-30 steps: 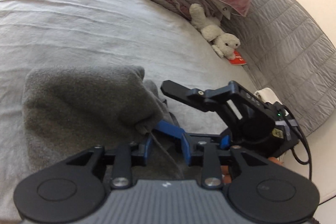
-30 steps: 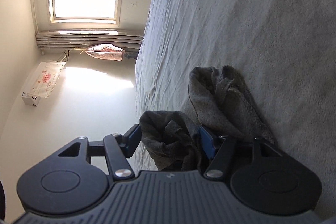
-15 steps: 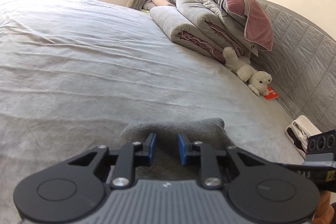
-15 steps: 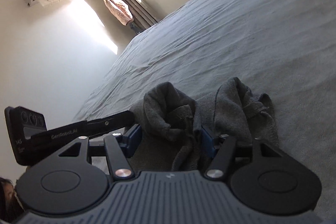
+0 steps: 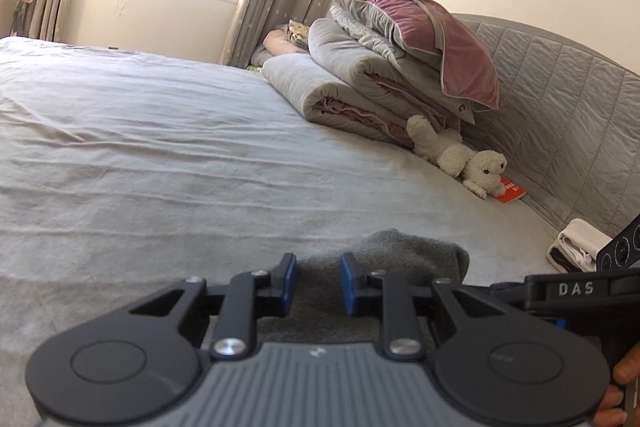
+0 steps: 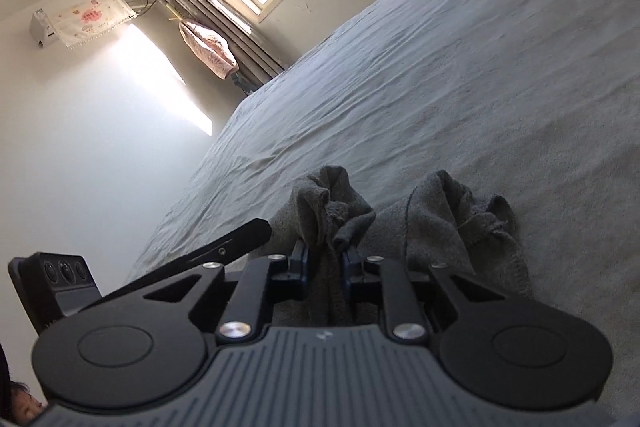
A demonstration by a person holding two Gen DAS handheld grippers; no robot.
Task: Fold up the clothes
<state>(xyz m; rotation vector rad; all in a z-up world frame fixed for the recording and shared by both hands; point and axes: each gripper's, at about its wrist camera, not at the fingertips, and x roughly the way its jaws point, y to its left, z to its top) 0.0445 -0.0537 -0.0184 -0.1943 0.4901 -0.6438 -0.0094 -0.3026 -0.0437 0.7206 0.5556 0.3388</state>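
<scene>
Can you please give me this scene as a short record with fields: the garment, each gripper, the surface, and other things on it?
garment: grey garment, bunched on the bed
left gripper: left gripper, narrow gap, above the cloth, no grip visible
right gripper: right gripper, closing on a fold of the garment
surface: bed sheet, grey, wrinkled
other things: rolled quilts, pink pillow, white plush toy

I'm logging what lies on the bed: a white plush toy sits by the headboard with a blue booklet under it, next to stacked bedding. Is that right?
Not quite. The booklet under the white plush toy is red, not blue, as the left wrist view shows. The rest holds: the toy lies by the quilted headboard, next to the stacked bedding.
</scene>
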